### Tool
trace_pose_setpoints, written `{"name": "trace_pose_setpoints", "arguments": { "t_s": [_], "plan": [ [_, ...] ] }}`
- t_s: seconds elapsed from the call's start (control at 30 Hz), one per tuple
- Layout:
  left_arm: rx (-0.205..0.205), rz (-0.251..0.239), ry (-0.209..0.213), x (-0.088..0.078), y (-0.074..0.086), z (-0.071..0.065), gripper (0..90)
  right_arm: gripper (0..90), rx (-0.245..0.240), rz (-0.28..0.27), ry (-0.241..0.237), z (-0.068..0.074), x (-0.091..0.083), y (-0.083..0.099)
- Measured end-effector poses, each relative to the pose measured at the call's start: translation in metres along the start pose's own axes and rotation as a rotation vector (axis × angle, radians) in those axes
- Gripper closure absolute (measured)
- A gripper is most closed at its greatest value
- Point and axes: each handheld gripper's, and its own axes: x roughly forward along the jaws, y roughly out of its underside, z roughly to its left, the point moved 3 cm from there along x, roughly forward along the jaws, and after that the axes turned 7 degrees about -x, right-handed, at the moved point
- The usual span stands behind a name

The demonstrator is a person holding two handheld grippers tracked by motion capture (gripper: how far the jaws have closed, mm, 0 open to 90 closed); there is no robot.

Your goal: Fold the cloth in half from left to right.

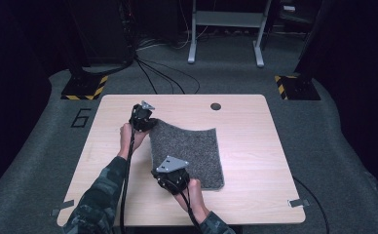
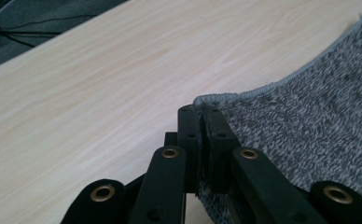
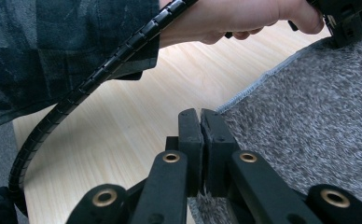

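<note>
A grey fuzzy mat (image 1: 189, 151) lies on the light wooden table (image 1: 255, 141), its left edge raised off the wood. My left gripper (image 1: 148, 124) is shut on the mat's far left corner; in the left gripper view its jaws (image 2: 201, 114) pinch the hemmed corner of the mat (image 2: 309, 107). My right gripper (image 1: 166, 181) is shut on the near left corner; in the right gripper view the jaws (image 3: 200, 116) clamp the edge of the mat (image 3: 309, 116). That view also has the left gripper (image 3: 344, 21) and the hand holding it at the top.
A small dark round hole (image 1: 216, 106) sits near the table's far edge. Cables (image 1: 158, 73) run over the grey floor behind the table, by a metal frame (image 1: 226, 29). Yellow-black striped bases (image 1: 82, 87) stand at both far corners.
</note>
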Motion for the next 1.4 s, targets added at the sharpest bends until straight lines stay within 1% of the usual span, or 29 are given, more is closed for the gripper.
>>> {"name": "trace_pose_setpoints", "arguments": {
  "t_s": [0.03,0.07,0.17,0.2,0.23,0.3,0.33,0.37,0.43,0.5,0.53,0.57,0.6,0.67,0.7,0.73,0.77,0.8,0.83,0.9,0.97,1.0,1.03,1.07,1.13,1.2,1.23,1.33,1.4],
  "plan": [
    [-0.002,0.004,0.004,-0.002,-0.002,0.001,86.7,87.6,-0.003,-0.005,0.004,0.001,0.000,-0.002],
    [0.002,-0.014,-0.006,-0.007,-0.007,0.003,86.7,87.7,-0.009,-0.010,0.004,0.001,-0.001,-0.006],
    [0.004,-0.013,-0.006,-0.012,-0.012,0.004,86.7,87.7,-0.017,-0.020,0.007,0.001,-0.002,-0.009],
    [0.002,-0.027,-0.007,-0.019,-0.018,0.006,86.7,87.7,-0.022,-0.028,0.009,0.001,-0.004,-0.013],
    [0.002,-0.027,-0.007,-0.019,-0.018,0.006,86.7,87.7,-0.022,-0.028,0.009,0.001,-0.004,-0.013],
    [-0.012,-0.051,0.004,-0.029,-0.029,0.007,86.7,87.7,-0.024,-0.053,0.019,0.000,-0.010,-0.018],
    [-0.012,-0.051,0.004,-0.029,-0.029,0.007,86.7,87.7,-0.026,-0.060,0.021,-0.001,-0.013,-0.019],
    [0.004,-0.053,0.001,-0.031,-0.032,0.006,86.7,87.7,-0.026,-0.060,0.021,-0.001,-0.013,-0.019],
    [0.019,-0.037,0.010,-0.029,-0.037,0.000,86.6,87.7,-0.018,-0.069,0.038,-0.003,-0.020,-0.017],
    [0.029,-0.034,0.024,-0.025,-0.041,-0.008,86.6,87.6,-0.004,-0.065,0.048,-0.004,-0.024,-0.014],
    [0.036,-0.027,0.034,-0.020,-0.044,-0.015,86.5,87.6,-0.004,-0.063,0.062,-0.006,-0.028,-0.010],
    [0.036,-0.027,0.034,-0.020,-0.044,-0.015,86.5,87.6,-0.004,-0.063,0.062,-0.006,-0.028,-0.010],
    [0.058,-0.016,0.037,-0.014,-0.048,-0.024,86.5,87.6,0.005,-0.047,0.076,-0.008,-0.032,-0.004],
    [0.060,-0.016,0.038,-0.011,-0.049,-0.028,86.5,87.6,0.007,-0.038,0.088,-0.010,-0.034,0.002],
    [0.068,-0.009,0.043,-0.007,-0.050,-0.032,86.5,87.6,0.007,-0.038,0.088,-0.010,-0.034,0.002],
    [0.074,-0.001,0.048,0.000,-0.052,-0.039,86.5,87.6,0.025,-0.024,0.098,-0.014,-0.038,0.010],
    [0.074,-0.001,0.048,0.000,-0.052,-0.039,86.5,87.6,0.025,-0.024,0.098,-0.014,-0.038,0.010],
    [0.071,-0.001,0.056,0.007,-0.054,-0.045,86.5,87.5,0.031,-0.017,0.107,-0.018,-0.041,0.016],
    [0.071,-0.001,0.056,0.007,-0.054,-0.045,86.5,87.5,0.031,-0.017,0.107,-0.018,-0.041,0.016],
    [0.072,0.009,0.064,0.014,-0.056,-0.050,86.4,87.5,0.054,0.005,0.125,-0.023,-0.045,0.024],
    [0.076,0.012,0.062,0.017,-0.057,-0.052,86.4,87.5,0.050,0.007,0.126,-0.025,-0.047,0.026],
    [0.079,0.015,0.064,0.020,-0.059,-0.055,86.3,87.5,0.061,0.019,0.144,-0.029,-0.049,0.031],
    [0.079,0.015,0.064,0.020,-0.059,-0.055,86.2,87.5,0.061,0.019,0.144,-0.029,-0.049,0.031],
    [0.081,0.020,0.065,0.024,-0.060,-0.057,86.1,87.5,0.083,0.035,0.149,-0.035,-0.050,0.040],
    [0.081,0.021,0.067,0.026,-0.061,-0.059,86.1,87.5,0.081,0.041,0.152,-0.036,-0.051,0.042],
    [0.080,0.028,0.070,0.033,-0.061,-0.063,85.8,87.5,0.100,0.061,0.167,-0.041,-0.052,0.052],
    [0.080,0.028,0.070,0.033,-0.061,-0.063,85.7,87.5,0.100,0.061,0.167,-0.041,-0.052,0.052],
    [0.088,0.034,0.076,0.040,-0.064,-0.071,85.6,87.5,0.114,0.074,0.178,-0.044,-0.053,0.058],
    [0.094,0.036,0.077,0.043,-0.065,-0.075,85.6,87.4,0.107,0.073,0.185,-0.045,-0.053,0.060]
  ]
}}
